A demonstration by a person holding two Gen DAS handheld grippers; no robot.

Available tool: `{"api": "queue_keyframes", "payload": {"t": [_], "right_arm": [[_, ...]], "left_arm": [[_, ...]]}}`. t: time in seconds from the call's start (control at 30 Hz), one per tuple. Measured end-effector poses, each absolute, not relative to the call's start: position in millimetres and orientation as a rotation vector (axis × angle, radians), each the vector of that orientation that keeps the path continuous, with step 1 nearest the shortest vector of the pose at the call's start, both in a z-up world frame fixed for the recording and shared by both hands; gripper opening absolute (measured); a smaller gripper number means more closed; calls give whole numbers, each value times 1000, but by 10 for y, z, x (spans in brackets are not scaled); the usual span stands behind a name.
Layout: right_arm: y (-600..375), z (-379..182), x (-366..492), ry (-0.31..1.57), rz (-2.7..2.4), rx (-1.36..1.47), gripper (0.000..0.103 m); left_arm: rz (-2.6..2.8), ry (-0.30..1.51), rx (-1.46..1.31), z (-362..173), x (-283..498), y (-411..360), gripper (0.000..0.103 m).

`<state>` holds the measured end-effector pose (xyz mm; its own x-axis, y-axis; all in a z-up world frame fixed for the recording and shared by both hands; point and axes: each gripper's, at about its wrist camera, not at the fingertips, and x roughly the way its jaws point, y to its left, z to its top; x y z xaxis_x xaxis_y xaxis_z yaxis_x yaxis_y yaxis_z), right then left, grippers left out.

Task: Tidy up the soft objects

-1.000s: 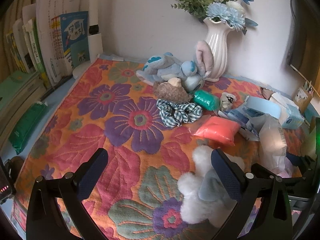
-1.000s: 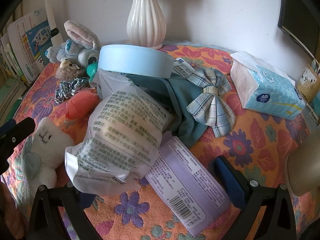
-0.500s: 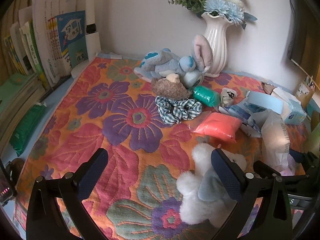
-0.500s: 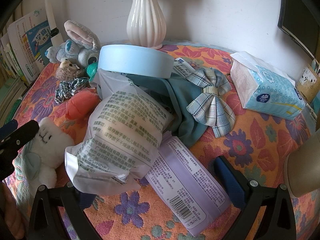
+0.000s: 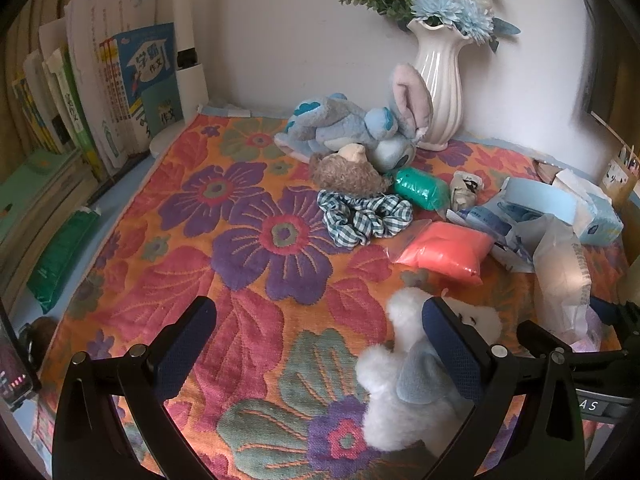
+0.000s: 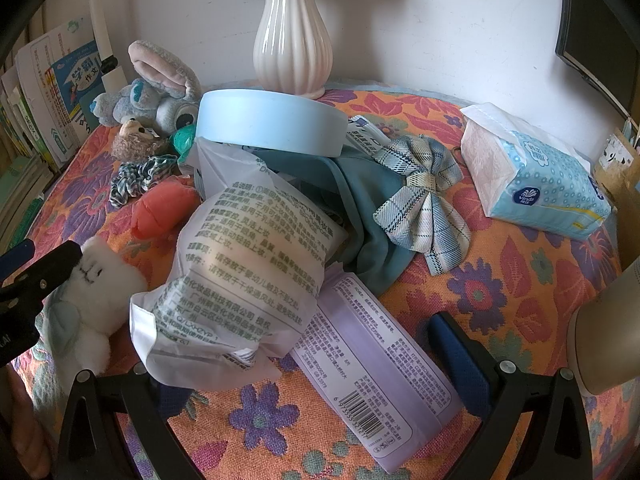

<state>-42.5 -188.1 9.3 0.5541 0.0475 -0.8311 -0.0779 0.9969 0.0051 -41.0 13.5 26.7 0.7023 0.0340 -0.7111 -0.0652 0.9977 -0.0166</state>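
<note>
Left gripper: jaws spread wide over the floral cloth, holding nothing.
White plush: lies at the right jaw, partly behind it, not between the jaws.
Right gripper: jaws spread; white bag covers the left jaw, purple pack lies between.
Middle: red pouch, checked scrunchie.
Far: blue plush, vase.

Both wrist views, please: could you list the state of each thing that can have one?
Left claw: open, empty.
Right claw: open, straddling the packs.
White fluffy plush bear: lying on its back, ungripped.
White printed plastic pouch: lying on the lilac flat pack.
Blue dotted tissue pack: opened, tissue showing.
White ribbed vase: upright.
</note>
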Motion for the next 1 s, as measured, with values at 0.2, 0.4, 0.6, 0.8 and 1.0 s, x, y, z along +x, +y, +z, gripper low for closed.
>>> {"api": "queue_keyframes", "payload": {"t": [0.2,0.4,0.6,0.8,1.0], "right_arm": [[-1877,97,-431,981,74,-34,103],[-1875,98,-432,981,74,-34,103],[-1879,95,-428,981,74,-34,103],[-1877,95,-428,981,74,-34,103],[-1877,94,-427,981,74,-34,103]], "left_arm": [[54,790,-44,265,-412,119,103],[49,788,-41,263,-422,134,103],[33,788,-37,271,-432,130,103],[25,785,-34,276,-422,117,103],[24,782,-35,278,-425,116,103]]}}
